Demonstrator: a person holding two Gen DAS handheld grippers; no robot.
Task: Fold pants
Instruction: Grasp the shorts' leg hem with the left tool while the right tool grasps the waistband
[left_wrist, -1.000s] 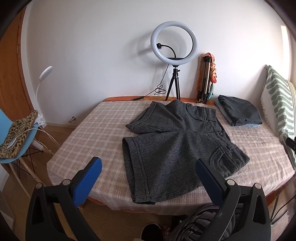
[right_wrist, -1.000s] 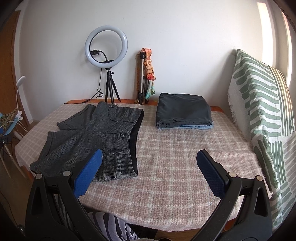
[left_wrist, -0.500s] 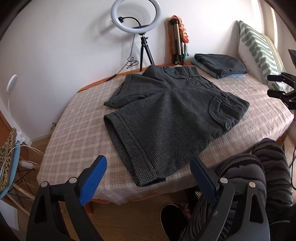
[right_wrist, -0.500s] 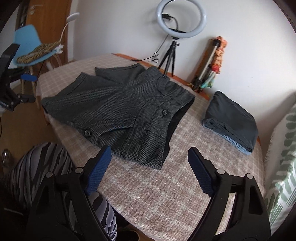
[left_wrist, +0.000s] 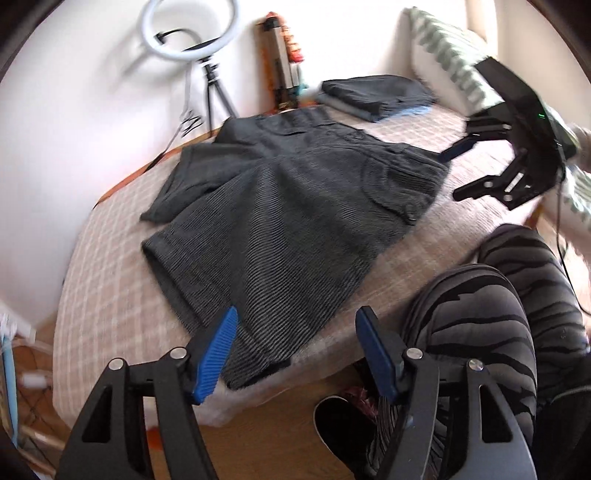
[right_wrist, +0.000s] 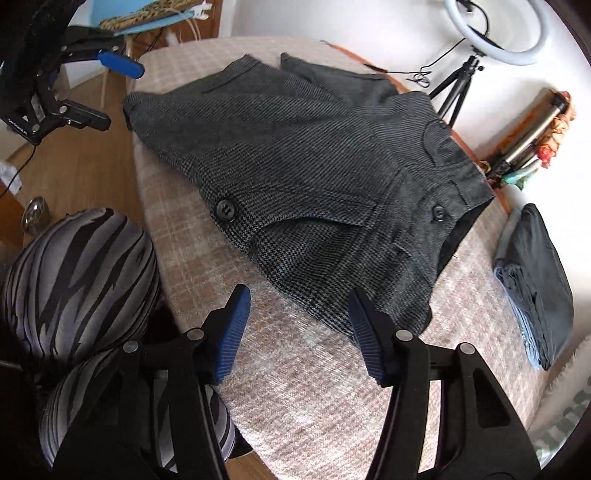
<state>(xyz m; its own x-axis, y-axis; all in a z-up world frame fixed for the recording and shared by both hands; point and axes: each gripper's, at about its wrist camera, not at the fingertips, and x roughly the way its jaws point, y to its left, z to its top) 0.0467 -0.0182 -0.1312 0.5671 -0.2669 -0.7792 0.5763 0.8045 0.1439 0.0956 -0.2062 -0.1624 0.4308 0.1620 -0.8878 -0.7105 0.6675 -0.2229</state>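
Home bedroom: bed (right_wrist: 332, 387), pillow (left_wrist: 447, 48), ring light (left_wrist: 188, 33)

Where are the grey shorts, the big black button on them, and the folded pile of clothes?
grey shorts (left_wrist: 280, 206): left wrist view, middle of the near leg.
big black button (right_wrist: 226, 210): right wrist view, centre of the button.
folded pile of clothes (right_wrist: 541, 280): right wrist view, dark top garment.

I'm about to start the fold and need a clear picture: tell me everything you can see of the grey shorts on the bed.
The grey shorts are dark, in a fine check weave that looks woolly, with a buttoned waistband, a buttoned pocket flap and cuffed hems. They lie unfolded and mostly flat on the checked bedspread, legs spread apart, the near hem at the bed's edge. Nothing grips them: the left gripper hovers by that hem, the right gripper by the waistband corner, both with jaws closing on nothing.
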